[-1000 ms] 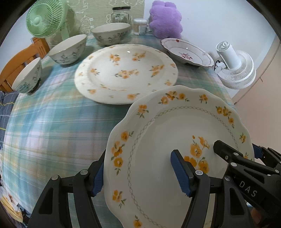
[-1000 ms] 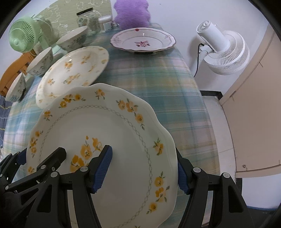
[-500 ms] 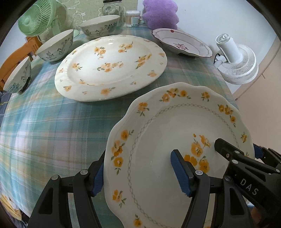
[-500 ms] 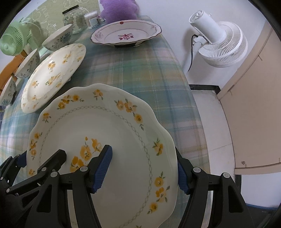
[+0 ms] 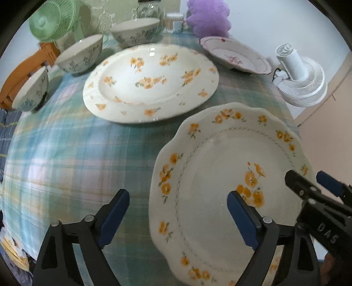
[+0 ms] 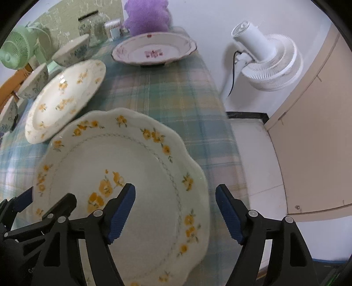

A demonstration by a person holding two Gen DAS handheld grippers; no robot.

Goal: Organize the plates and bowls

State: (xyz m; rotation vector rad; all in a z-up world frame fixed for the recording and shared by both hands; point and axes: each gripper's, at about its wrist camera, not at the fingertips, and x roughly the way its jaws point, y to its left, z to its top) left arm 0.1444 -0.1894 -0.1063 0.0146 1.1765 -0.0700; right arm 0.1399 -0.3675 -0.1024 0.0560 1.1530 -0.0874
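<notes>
Both claws (left [image 5: 176,217], right [image 6: 176,213]) just opened, straddling scalloped plate [image 5: 222,182] rims.

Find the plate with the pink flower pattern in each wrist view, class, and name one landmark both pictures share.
Left wrist view: the pink-flowered plate sits upper right, at the far end of the table, just below the purple plush toy.
Right wrist view: the same plate sits top centre, again just below the purple plush toy.
Shared landmark: the white fan, to the right of the plate in both.
</notes>
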